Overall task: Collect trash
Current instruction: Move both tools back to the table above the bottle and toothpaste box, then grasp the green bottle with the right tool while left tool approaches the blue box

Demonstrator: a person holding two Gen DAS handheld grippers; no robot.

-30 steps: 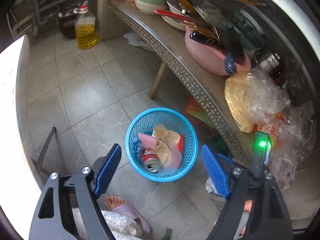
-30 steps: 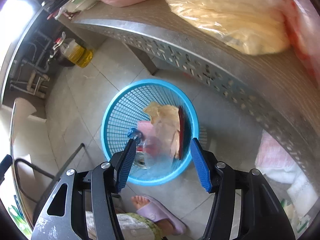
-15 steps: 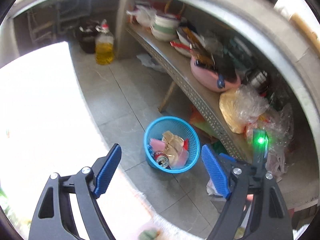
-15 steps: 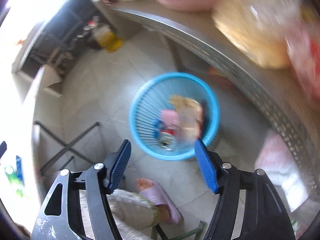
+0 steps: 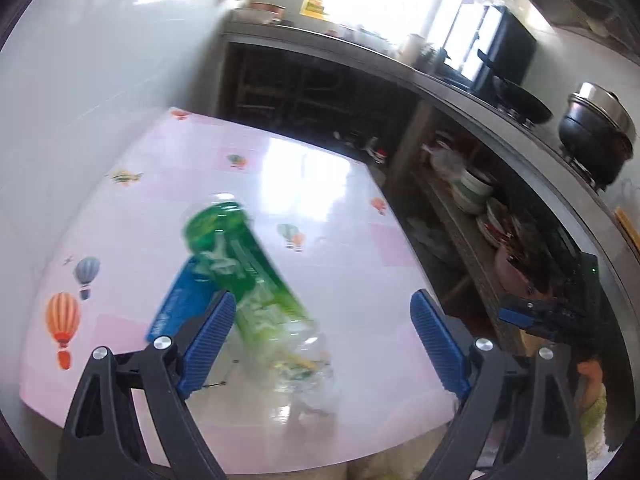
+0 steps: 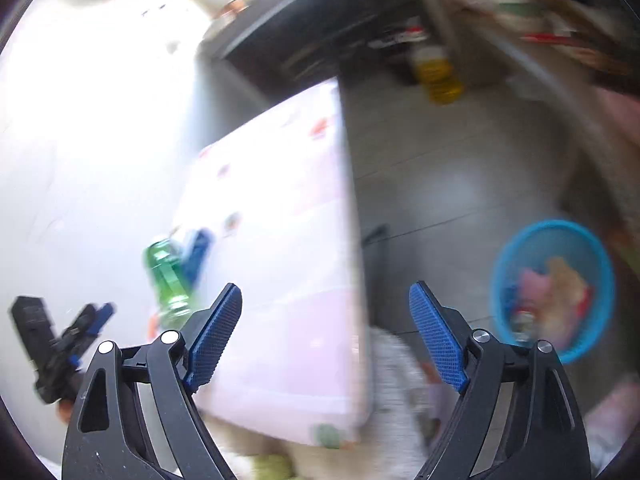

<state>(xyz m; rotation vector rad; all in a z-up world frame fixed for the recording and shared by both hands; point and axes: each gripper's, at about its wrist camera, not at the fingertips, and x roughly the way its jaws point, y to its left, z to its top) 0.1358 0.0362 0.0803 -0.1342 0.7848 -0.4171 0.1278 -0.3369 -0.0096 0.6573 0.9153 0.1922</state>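
Note:
A green plastic bottle lies on the pink balloon-print table, beside a flat blue packet. My left gripper is open and empty, just above the bottle's near, clear end. My right gripper is open and empty over the table's edge; the bottle and the packet show to its left, blurred. The blue trash basket stands on the floor at the right, holding a can and crumpled papers. The left gripper shows in the right wrist view.
A long metal shelf with stacked bowls and plates runs along the right. A counter above carries a wok and a steel pot. A bottle of yellow oil stands on the grey tiled floor. A white wall lies left of the table.
Both grippers have swung up and left from over the basket to the table. The bottle and packet have come into view. Both stay open and empty.

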